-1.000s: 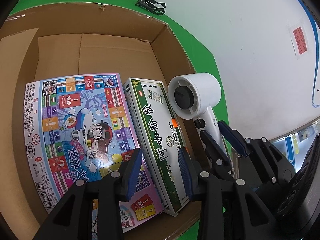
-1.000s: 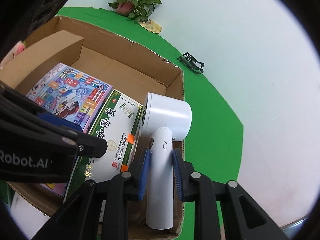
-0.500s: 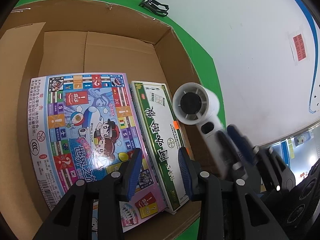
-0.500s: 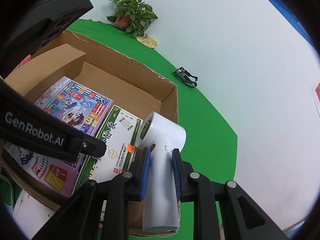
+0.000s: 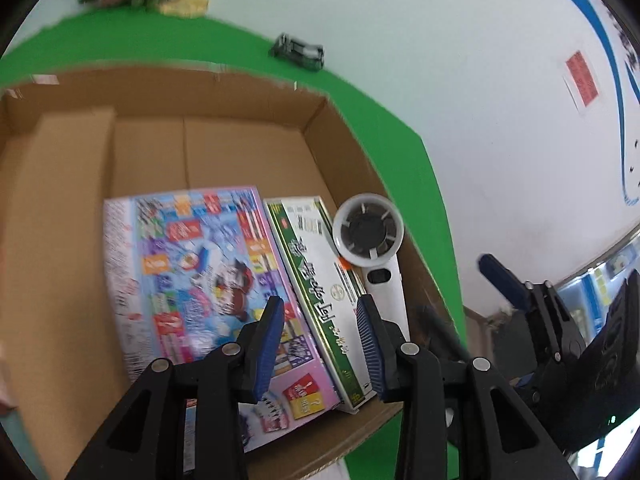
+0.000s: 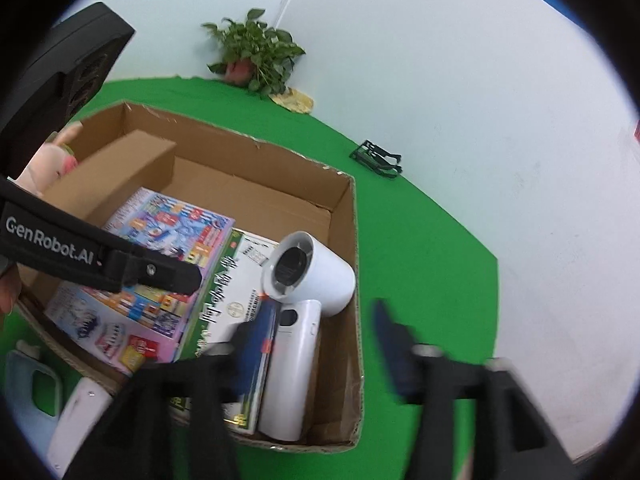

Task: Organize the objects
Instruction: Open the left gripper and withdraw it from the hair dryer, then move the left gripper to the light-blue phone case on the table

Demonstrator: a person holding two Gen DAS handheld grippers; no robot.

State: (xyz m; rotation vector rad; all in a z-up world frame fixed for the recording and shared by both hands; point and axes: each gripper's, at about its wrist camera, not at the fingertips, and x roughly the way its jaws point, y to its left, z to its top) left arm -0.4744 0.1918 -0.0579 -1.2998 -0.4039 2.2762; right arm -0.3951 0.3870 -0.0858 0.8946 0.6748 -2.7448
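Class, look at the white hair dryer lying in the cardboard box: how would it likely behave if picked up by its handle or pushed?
The hair dryer looks like rigid plastic, so probably stiff. Its smooth glossy handle may slip between pads. The bulky round head suggests it would hang top-heavy, and might roll if pushed sideways.

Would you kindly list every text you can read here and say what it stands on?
"GenRobot.AI": on the black left gripper body.
Print on the colourful board game box: blurred.
Characters on the green-and-white carton: not readable with certainty.
Red wall sign: too small.
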